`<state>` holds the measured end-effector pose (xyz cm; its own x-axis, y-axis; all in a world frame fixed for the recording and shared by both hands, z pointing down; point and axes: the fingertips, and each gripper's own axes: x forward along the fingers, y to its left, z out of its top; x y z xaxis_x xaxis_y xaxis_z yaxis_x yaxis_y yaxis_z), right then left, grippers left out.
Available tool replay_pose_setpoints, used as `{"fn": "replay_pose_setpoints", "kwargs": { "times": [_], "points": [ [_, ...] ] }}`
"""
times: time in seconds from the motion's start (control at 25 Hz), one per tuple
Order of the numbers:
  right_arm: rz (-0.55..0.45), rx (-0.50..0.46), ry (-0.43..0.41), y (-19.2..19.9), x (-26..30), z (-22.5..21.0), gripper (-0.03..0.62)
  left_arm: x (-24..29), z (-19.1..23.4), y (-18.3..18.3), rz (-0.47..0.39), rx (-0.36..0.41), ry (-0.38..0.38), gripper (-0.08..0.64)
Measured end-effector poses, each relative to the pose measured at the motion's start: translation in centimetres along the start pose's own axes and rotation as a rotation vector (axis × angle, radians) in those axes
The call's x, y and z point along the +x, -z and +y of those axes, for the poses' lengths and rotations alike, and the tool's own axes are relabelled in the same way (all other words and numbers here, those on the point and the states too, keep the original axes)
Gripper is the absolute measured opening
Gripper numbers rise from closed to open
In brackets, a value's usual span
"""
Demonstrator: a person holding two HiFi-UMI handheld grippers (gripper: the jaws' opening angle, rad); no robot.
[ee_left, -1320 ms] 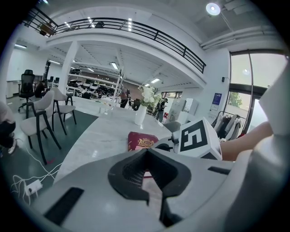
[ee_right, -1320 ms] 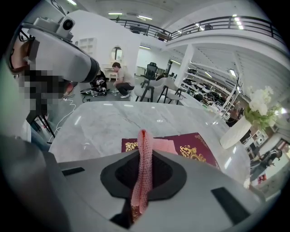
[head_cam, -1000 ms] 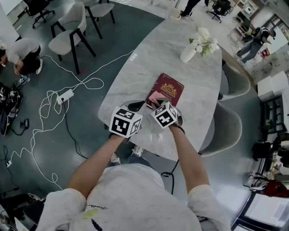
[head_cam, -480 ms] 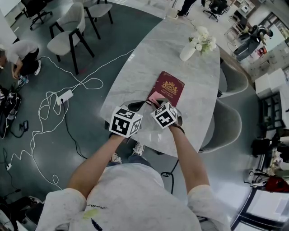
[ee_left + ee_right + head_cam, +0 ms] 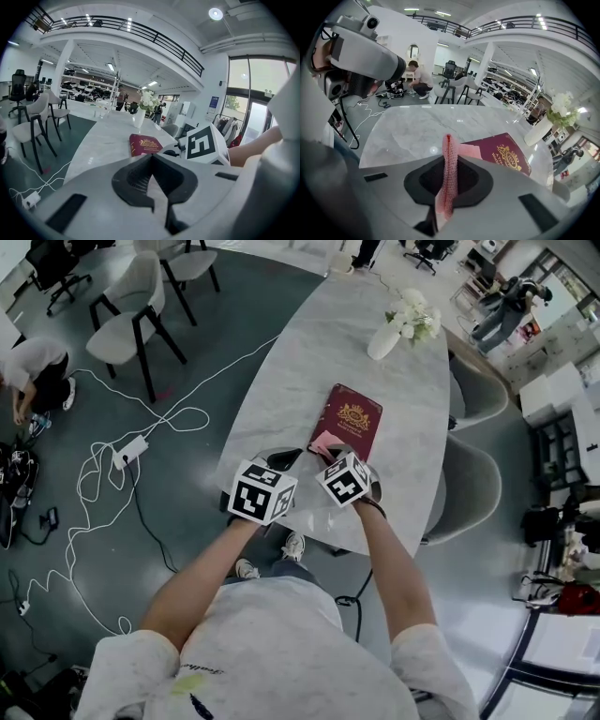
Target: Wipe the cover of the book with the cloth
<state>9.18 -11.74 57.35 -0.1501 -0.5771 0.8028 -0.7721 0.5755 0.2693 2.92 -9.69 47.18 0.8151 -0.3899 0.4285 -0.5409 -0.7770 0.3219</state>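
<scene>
1 vase [image 5: 382,341] beyond the book [image 5: 352,421] and cloth [image 5: 322,442]

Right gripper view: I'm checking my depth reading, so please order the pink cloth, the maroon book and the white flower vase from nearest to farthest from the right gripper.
1. pink cloth: clamped between the jaws, centre.
2. maroon book: lying flat just ahead, to the right.
3. white flower vase: far beyond the book, at the right.

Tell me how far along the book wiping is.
Done: the pink cloth is picked up, pinched between the jaws of the right gripper. In hand: it hangs at the near corner of the maroon book. Left: sweeping it across the cover. The left gripper is shut and empty.
</scene>
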Motion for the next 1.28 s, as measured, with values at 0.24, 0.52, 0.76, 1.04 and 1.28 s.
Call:
{"fn": "replay_pose_setpoints", "kwargs": {
  "times": [0.24, 0.52, 0.76, 1.04, 1.28],
  "points": [
    [0.015, 0.022, 0.038, -0.2, -1.3, 0.4, 0.02, -0.7, 0.4, -0.2, 0.001, 0.022, 0.04, 0.006],
    [0.012, 0.012, 0.093, -1.2, -3.7, -0.7, 0.02, -0.9, -0.4, -0.6, -0.003, 0.042, 0.088, 0.006],
    [0.003, -0.018, 0.131, -2.7, -5.6, -2.0, 0.02, -0.9, -0.7, -1.3, -0.014, 0.054, 0.108, 0.006],
    [-0.01, -0.075, 0.149, -4.8, -6.1, -4.2, 0.02, -0.3, 0.2, -1.8, -0.019, 0.045, 0.101, 0.006],
    [-0.007, -0.123, 0.131, -5.9, -4.7, -6.1, 0.02, 1.4, 1.7, -2.0, -0.016, 0.022, 0.085, 0.006]
  ]
}}
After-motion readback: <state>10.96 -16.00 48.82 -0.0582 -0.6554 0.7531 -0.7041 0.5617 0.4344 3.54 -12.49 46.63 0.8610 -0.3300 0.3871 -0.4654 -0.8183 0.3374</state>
